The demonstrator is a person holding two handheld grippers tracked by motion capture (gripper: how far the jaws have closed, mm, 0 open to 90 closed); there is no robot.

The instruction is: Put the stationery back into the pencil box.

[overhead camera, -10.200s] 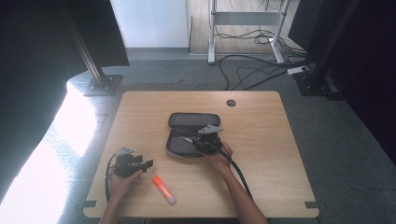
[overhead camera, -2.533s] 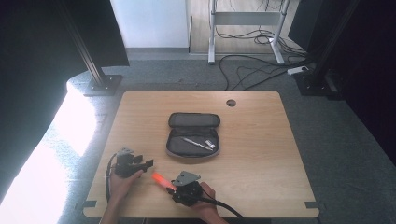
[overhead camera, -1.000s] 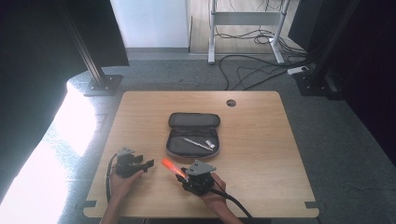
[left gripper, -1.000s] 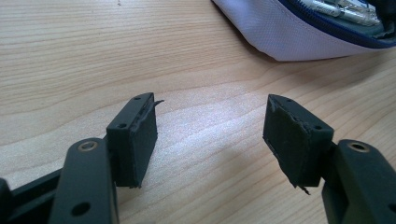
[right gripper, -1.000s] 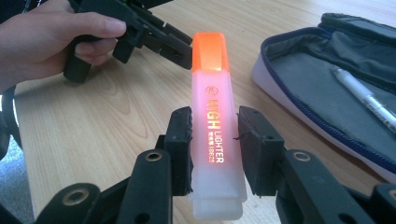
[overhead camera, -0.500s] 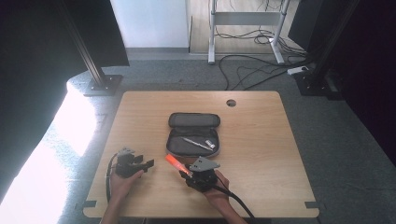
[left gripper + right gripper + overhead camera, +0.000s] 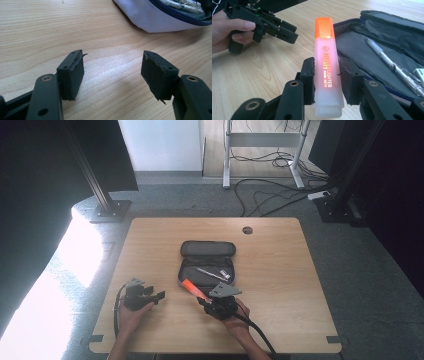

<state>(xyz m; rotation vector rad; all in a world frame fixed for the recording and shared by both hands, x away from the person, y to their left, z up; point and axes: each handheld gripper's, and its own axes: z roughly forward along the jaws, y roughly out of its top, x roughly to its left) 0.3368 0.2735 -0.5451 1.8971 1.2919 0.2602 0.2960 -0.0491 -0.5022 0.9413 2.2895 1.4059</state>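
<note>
One wooden table [image 7: 280,270] on grey carpet bears one open pencil case [image 7: 206,265] holding two pens [image 7: 387,62]. One orange highlighter [image 7: 327,67] is clamped between the right gripper's [image 7: 326,75] jaws, its capped end over the case's near edge. The left gripper [image 7: 113,75] rests apart, jaws wide and empty.
</note>
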